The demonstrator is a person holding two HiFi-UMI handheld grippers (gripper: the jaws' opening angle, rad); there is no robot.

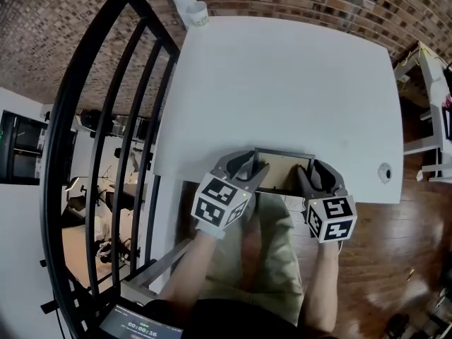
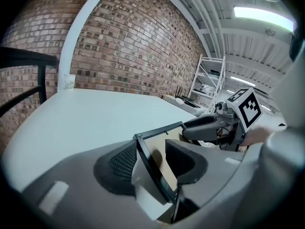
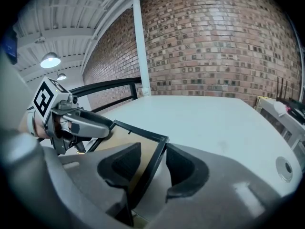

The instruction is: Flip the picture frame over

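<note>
Head view: the picture frame, brown backing up, is at the near edge of the table, between the left gripper and the right gripper.

Left gripper view: the jaws stand wide, loosely straddling the frame's rail.

Right gripper view: the jaws are likewise wide around the rail. Pulling back carelessly could drag the frame off the edge.

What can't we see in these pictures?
Front of the picture frame: turned away in all views; only its brown back shows.
Both ends of the frame: head view, covered by the left gripper and right gripper.
Inside of the white cup: head view, too small and far.
</note>
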